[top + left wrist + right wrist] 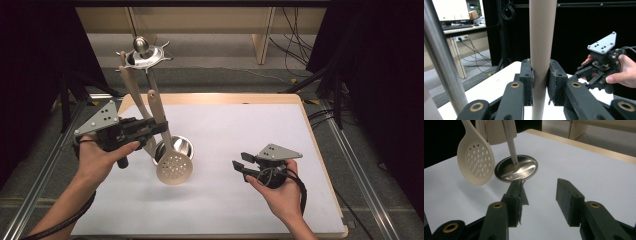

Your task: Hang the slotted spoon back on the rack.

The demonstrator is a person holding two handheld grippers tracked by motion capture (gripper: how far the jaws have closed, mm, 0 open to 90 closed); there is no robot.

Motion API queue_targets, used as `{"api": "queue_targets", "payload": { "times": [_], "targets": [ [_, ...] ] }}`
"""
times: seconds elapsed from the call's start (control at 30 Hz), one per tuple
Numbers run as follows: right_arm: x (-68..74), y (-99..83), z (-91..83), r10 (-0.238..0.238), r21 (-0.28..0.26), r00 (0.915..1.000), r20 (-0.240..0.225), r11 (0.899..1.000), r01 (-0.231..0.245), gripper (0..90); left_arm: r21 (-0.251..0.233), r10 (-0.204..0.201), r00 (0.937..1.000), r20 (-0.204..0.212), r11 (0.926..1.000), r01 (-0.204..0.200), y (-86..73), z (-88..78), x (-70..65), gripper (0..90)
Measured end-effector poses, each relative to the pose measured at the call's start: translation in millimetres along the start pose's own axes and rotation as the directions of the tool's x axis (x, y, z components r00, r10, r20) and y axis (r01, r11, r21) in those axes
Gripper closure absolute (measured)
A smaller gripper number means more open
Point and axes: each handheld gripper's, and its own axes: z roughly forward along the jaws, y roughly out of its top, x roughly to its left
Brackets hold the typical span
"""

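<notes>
The slotted spoon point(173, 167) hangs off the table point(235, 210), its perforated bowl low and its wooden handle rising toward 11 o'clock in the high view. The left gripper point(161, 126) is clamped on that handle partway up; in the left gripper view both pads point(554, 80) press against the handle's sides. Just behind the spoon's bowl stands the utensil rack point(144, 55), with its round steel base point(180, 146) on the table and a metal post point(510, 142) rising from it. A second wooden utensil point(131, 85) seems to hang from the rack's top ring, though its lower end is hidden. At 3 o'clock from the spoon, well apart, the right gripper point(239, 167) hovers near the table with its 2 jaws spread, nothing between them.
</notes>
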Motion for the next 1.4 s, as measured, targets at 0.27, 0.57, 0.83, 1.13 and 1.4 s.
{"api": "queue_targets", "payload": {
  "times": [0.27,0.57,0.83,1.13,1.4],
  "targets": [
    [-0.2,0.2,-0.1,-0.002,-0.003,1.0000,0.002,1.000,0.002,57.0,0.002,0.003,0.9999,-0.014,1.0000,-0.003,3.6,-1.0,5.6,75.4],
    [0.5,-0.3,0.4,0.012,0.004,0.9999,-0.002,1.000,-0.012,56.7,-0.001,0.004,0.9999,-0.016,1.0000,-0.004,5.5,-0.8,7.3,75.4],
    [-0.4,-0.5,1.0,0.005,-0.005,1.0000,0.000,1.000,-0.005,56.1,-0.002,0.008,0.9997,-0.023,1.0000,-0.008,9.6,-1.3,9.4,75.4],
    [1.1,-1.0,1.9,0.020,-0.002,0.9998,-0.006,1.000,-0.020,56.1,-0.004,-0.002,0.9995,-0.030,1.0000,0.002,12.4,0.6,12.2,75.4],
    [0.5,-1.4,3.3,0.011,-0.019,0.9999,-0.012,1.000,-0.012,55.9,0.002,-0.005,0.9998,-0.020,1.0000,0.005,16.9,2.6,15.3,75.4]
  ]
}}
